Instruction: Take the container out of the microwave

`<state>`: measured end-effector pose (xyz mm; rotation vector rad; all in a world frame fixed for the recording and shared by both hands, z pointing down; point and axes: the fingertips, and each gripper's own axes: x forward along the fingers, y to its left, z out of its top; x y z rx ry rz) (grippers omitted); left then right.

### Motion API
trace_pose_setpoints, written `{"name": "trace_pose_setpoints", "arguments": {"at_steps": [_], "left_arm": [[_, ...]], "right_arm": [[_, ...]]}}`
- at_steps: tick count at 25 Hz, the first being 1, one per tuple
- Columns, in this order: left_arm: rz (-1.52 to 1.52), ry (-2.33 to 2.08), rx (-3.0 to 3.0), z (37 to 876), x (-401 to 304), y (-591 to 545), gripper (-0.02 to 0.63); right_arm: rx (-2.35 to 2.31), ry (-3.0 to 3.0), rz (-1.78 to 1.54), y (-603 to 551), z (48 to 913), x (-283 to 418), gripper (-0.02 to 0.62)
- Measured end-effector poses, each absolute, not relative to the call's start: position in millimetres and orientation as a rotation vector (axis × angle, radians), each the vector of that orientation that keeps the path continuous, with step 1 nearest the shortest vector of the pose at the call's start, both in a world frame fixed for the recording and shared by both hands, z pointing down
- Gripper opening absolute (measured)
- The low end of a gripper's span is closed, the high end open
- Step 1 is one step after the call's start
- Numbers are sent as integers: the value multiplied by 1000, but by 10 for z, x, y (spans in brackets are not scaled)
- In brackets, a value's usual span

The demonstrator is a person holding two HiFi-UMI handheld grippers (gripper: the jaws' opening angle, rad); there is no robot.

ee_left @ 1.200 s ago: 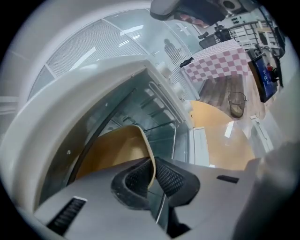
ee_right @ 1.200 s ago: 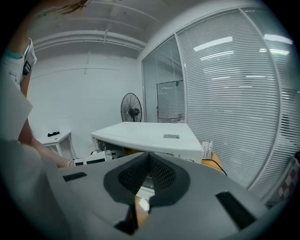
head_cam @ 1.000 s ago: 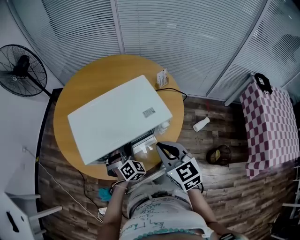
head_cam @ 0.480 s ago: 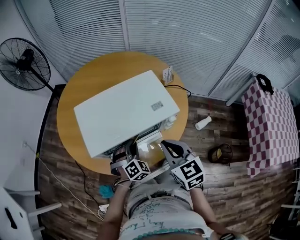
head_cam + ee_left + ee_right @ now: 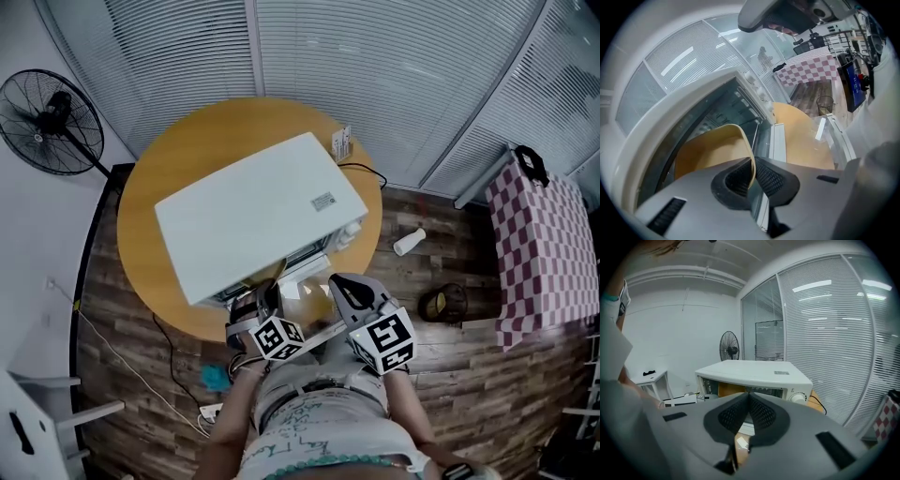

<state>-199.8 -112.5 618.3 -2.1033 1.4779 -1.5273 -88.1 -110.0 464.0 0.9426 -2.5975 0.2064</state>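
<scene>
Pads on my left gripper (image 5: 753, 174) are pinching the rim of the container (image 5: 710, 152), lower centre of the left gripper view, while it is sitting in the open mouth of the microwave (image 5: 258, 211). My right gripper (image 5: 749, 401) is hovering just right of it in the head view, jaws pressing together on nothing, facing the microwave.
</scene>
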Motion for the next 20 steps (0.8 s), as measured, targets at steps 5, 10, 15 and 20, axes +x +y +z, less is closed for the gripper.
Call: {"name": "trace_pose_setpoints", "arguments": {"at_steps": [5, 10, 15, 20], "left_arm": [[-1535, 1529, -2109, 6183, -2048, -1119, 31], [-1543, 1590, -2119, 6164, -1988, -1117, 31], [-1558, 1664, -2125, 6148, -1882, -1132, 31], [-1567, 1736, -2109, 6100, -1726, -1107, 31]], "right_arm": [[922, -2603, 200, -1167, 4659, -856, -6], [905, -2628, 199, -1260, 4616, -724, -6], [863, -2645, 188, -1347, 4587, -565, -6], [797, -2639, 173, -1408, 4599, -386, -6]]}}
